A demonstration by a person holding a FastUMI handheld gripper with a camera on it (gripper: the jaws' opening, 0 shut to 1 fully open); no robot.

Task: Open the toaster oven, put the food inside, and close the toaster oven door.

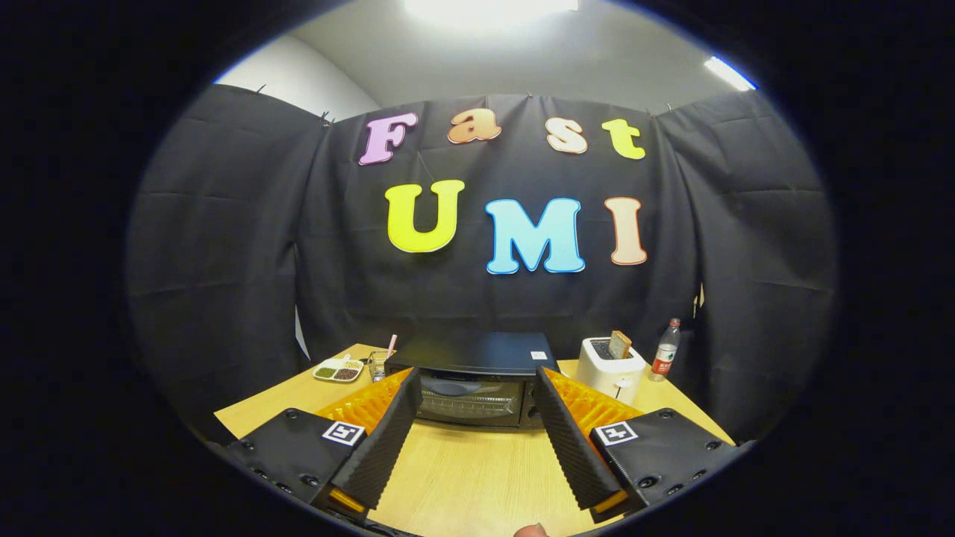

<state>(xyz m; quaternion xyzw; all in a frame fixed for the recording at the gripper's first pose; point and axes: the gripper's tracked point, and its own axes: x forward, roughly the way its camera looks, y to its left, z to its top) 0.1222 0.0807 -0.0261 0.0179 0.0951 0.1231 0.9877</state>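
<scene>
A black toaster oven (pixel 477 384) stands on the wooden table (pixel 477 470), straight ahead beyond my fingers, its glass door shut. My gripper (pixel 477 384) is open, its two black ribbed fingers (pixel 384 440) spread wide with nothing between them, well short of the oven. The fingertips frame the oven's door from either side in the view. A bit of a person's finger (pixel 531 530) shows at the near edge below the fingers.
A white toaster (pixel 612 369) with a slice of bread (pixel 619 344) in its slot stands right of the oven, a water bottle (pixel 665 350) beyond it. Left of the oven are a small white divided dish (pixel 338 371) and a glass with a pink straw (pixel 380 362).
</scene>
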